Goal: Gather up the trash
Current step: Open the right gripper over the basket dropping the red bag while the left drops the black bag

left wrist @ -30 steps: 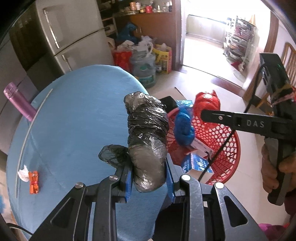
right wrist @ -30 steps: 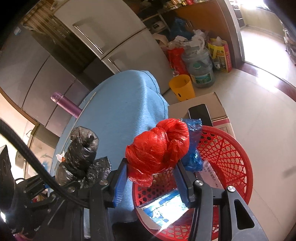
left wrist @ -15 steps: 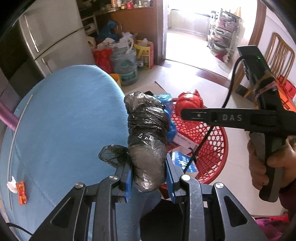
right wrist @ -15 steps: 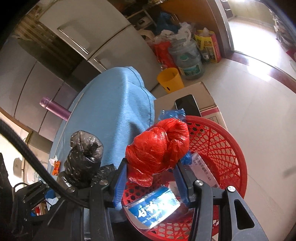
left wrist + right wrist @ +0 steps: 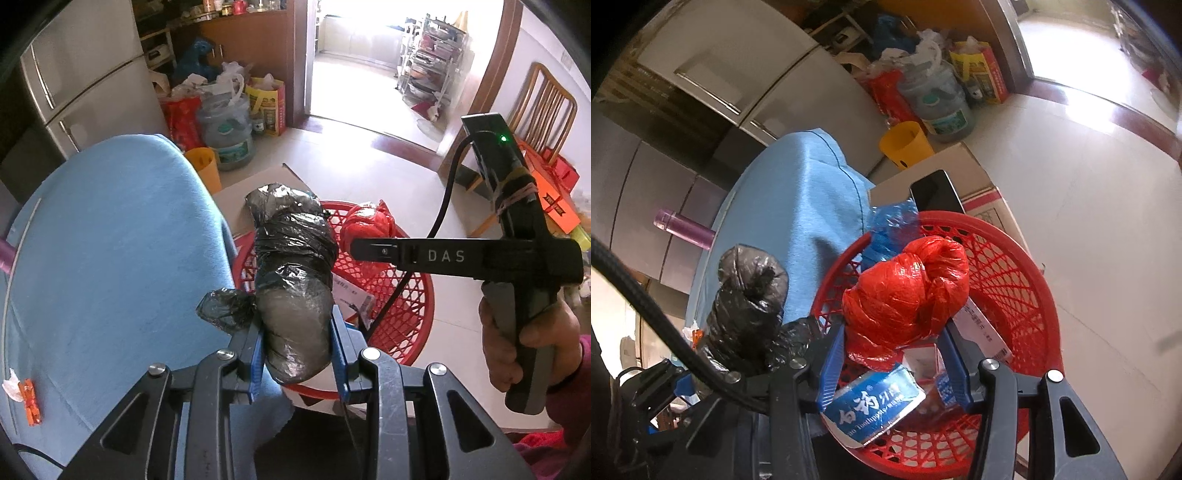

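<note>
Blue-clothed counter (image 5: 110,258) now sliding aside as both tongs arrive over red basket (image 5: 1027,295). Right tongs (image 5: 894,354) starting to open, red bag bundle (image 5: 908,291) still between pads, release beginning. Left tongs (image 5: 297,354) staying clamped on black bag bundle (image 5: 293,288), waiting above rim.

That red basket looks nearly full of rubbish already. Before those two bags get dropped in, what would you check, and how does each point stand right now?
1. Red bundle over the red basket: ok.
2. Right gripper releasing: ok, fingers opening, bundle still between them.
3. Black bundle held by the left gripper: ok.
4. Black bundle fully over the basket: cannot tell.
5. Room left in the basket: ok.
6. Phone outside the basket: ok.
</note>
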A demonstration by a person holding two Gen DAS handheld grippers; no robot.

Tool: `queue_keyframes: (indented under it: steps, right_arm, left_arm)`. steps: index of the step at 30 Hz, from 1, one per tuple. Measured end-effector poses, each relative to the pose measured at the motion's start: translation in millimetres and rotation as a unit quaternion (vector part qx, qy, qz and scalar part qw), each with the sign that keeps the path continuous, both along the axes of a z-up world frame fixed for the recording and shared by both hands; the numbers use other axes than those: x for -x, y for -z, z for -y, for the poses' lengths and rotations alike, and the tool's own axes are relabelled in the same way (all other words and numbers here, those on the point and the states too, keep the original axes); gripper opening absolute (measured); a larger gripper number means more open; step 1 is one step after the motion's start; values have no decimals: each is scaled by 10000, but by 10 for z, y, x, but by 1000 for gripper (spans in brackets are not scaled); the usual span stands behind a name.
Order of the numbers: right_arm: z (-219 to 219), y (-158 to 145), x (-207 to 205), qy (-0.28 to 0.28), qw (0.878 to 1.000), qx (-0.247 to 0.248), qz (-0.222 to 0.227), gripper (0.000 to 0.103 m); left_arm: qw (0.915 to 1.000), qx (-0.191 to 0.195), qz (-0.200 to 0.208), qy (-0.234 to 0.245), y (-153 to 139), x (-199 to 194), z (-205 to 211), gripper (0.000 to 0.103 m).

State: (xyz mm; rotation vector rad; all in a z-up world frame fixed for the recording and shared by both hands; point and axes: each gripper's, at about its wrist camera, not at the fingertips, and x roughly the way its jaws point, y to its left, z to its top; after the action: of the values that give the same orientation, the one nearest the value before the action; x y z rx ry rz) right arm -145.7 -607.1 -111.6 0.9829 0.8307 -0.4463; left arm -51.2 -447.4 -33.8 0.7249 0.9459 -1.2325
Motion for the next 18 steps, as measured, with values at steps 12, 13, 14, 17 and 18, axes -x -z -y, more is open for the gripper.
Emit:
queue_keyframes:
  steps: [12,13,14,17,18]
  right_arm:
    - [80,73,100,132,9992,-373,10,58]
    - [77,60,98,131,9993,-357,18,58]
    - [76,46,96,135,9993,-346,33,58]
    - [71,-8,91,157,9995,-279,76,58]
    - [67,-21,89,163,9995,-256,88,58]
  left_arm:
    - [10000,58,-45,-12,-42,-2,-55,50]
    - [10000,62,-49,-38,-49,-15,-68,50]
    - [9999,61,-54,-62,-51,-23,-71,50]
    - [9998,73,-68,-173,-72,-63,-129,51]
    - [9997,81,-85,-228,-82,-87,-160,51]
